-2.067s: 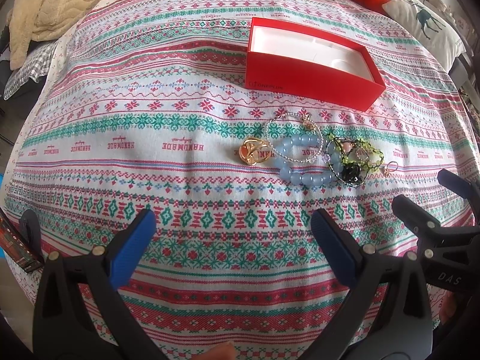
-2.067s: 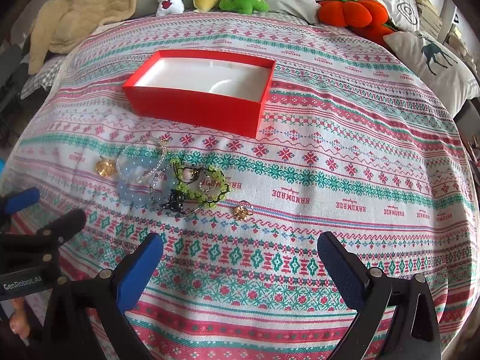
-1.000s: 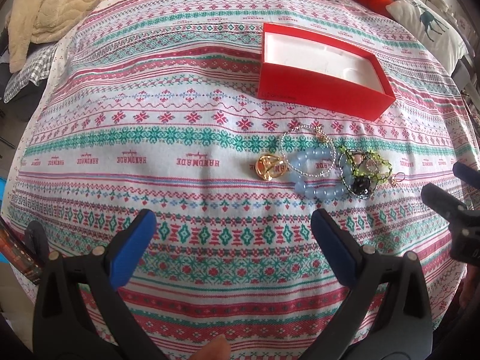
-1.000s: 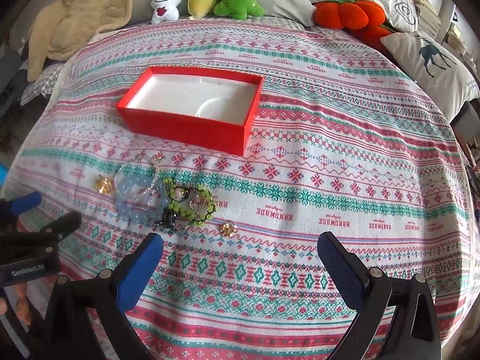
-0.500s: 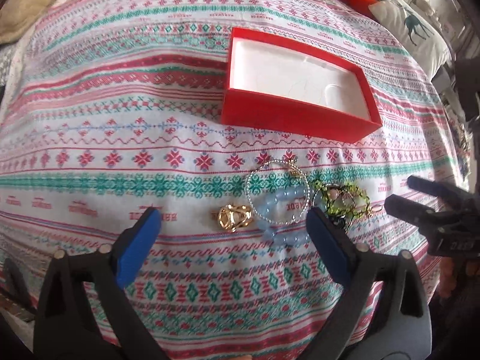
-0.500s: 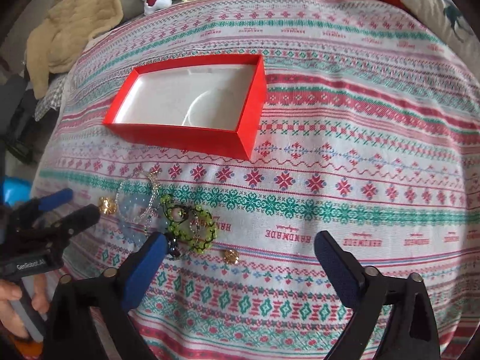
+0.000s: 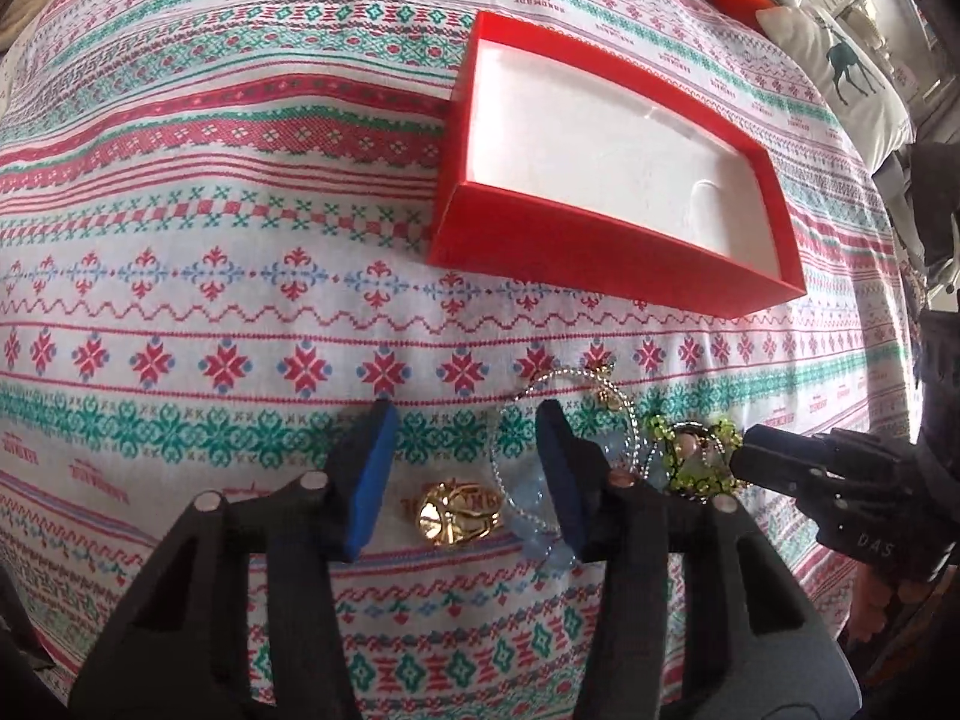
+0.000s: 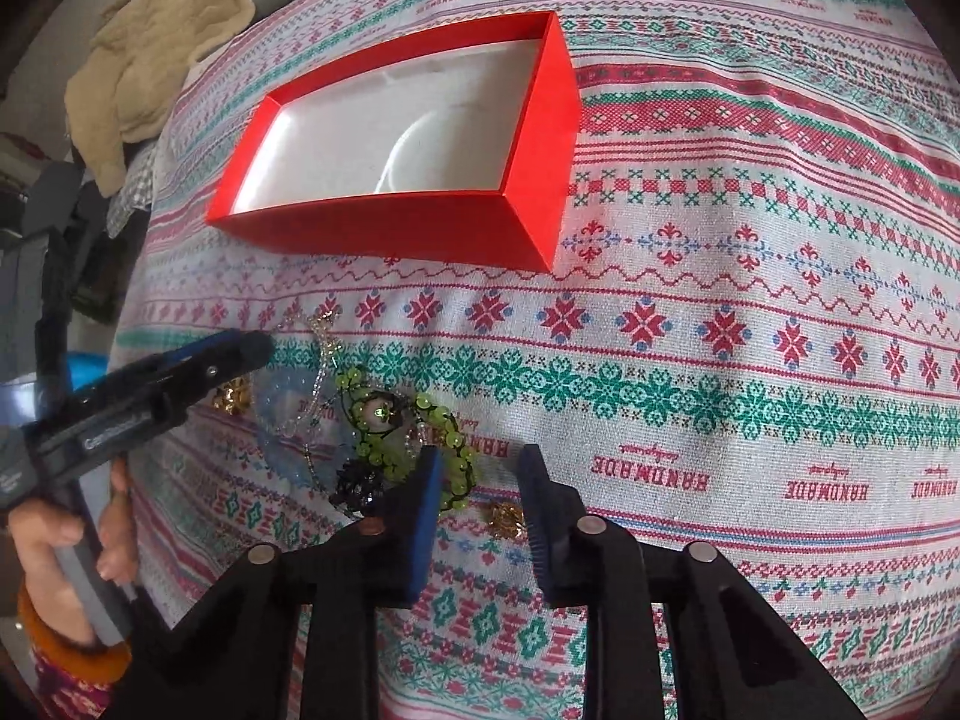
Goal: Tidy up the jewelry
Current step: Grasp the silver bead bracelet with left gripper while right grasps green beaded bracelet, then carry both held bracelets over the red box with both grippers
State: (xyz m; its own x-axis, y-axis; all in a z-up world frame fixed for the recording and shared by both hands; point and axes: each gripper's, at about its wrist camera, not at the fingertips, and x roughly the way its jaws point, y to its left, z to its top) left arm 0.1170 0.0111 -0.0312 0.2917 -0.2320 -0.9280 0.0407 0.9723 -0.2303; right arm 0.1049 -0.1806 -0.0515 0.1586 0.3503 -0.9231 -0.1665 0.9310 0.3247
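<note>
Both grippers gaping open just in front of the red box [image 7: 606,243] — left gripper [image 7: 465,474] around the gold brooch [image 7: 459,515], right gripper [image 8: 477,510] around a small gold charm [image 8: 506,521].

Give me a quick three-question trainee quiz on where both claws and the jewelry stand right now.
1. True or false: the red box already holds a piece of jewelry.
2. Which piece lies between the open pads of the left claw? A) gold brooch B) green bead bracelet C) pale blue bead bracelet
3. Fill in: the small gold ring sits between the pads of the ______ claw.

Key
1. False; its white inside is bare.
2. A
3. right
</note>
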